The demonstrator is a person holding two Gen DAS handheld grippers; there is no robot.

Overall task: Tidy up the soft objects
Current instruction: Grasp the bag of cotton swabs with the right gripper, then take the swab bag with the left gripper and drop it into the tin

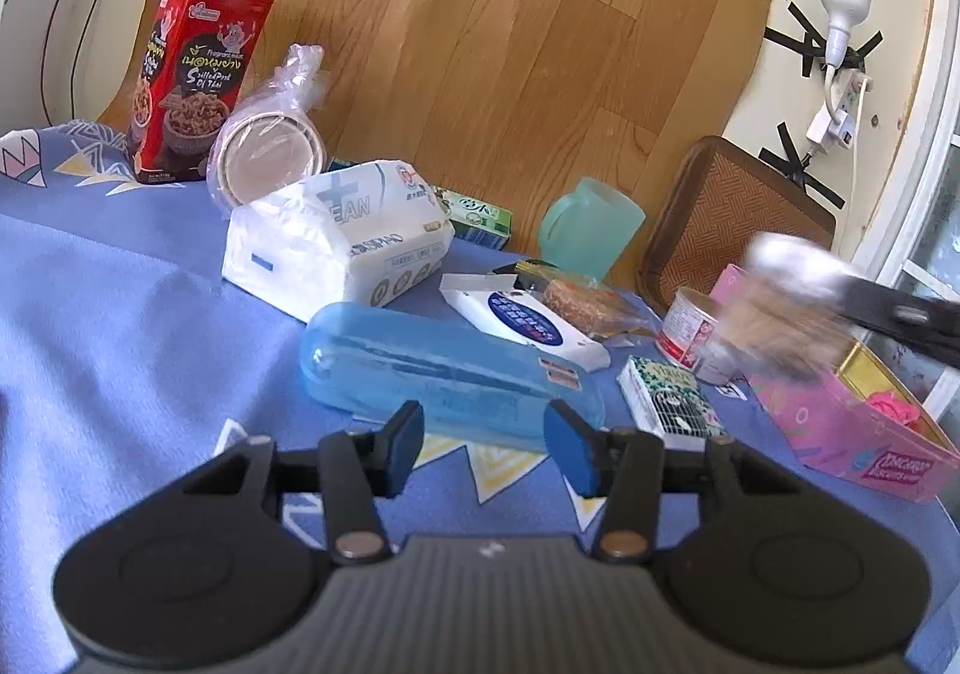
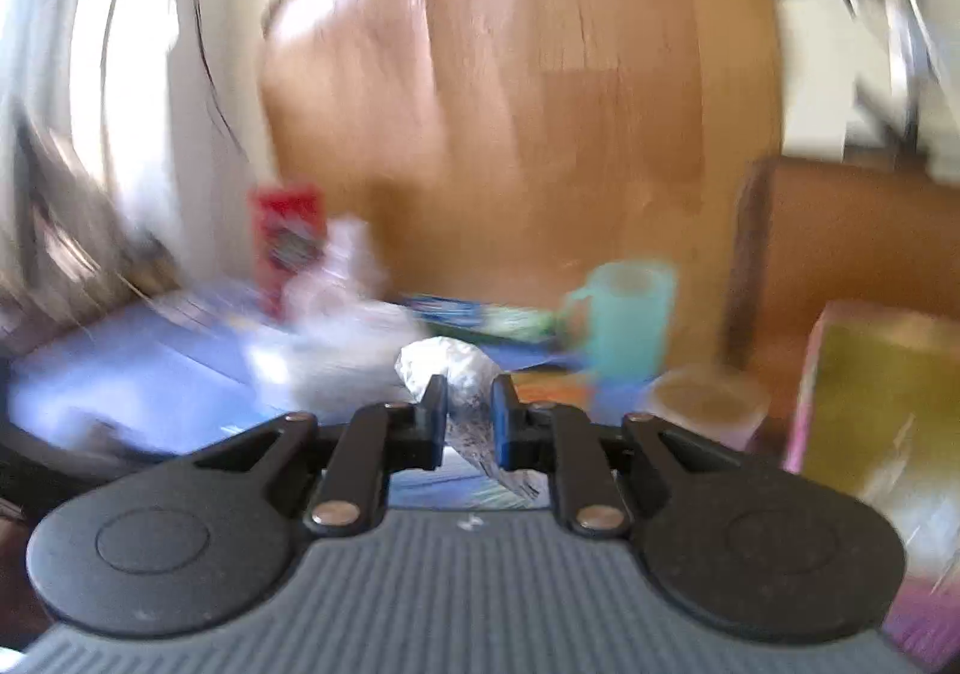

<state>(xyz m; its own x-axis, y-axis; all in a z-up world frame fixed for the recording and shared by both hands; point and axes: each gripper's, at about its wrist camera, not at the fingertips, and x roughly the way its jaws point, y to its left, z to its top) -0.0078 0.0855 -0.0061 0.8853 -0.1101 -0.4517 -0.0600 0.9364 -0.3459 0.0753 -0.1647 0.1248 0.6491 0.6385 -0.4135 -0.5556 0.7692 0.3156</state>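
Left wrist view shows the left gripper (image 1: 483, 443) low over the blue cloth (image 1: 120, 314), its fingers spread wide with nothing between them, just short of a blue case (image 1: 420, 362) that lies beside a white tissue pack (image 1: 336, 236). Right wrist view, heavily blurred, shows the right gripper (image 2: 470, 422) pinched narrow on a silvery grey soft object (image 2: 447, 365). In the left view that blurred object (image 1: 780, 302) hangs above the pink box (image 1: 840, 422) at the right.
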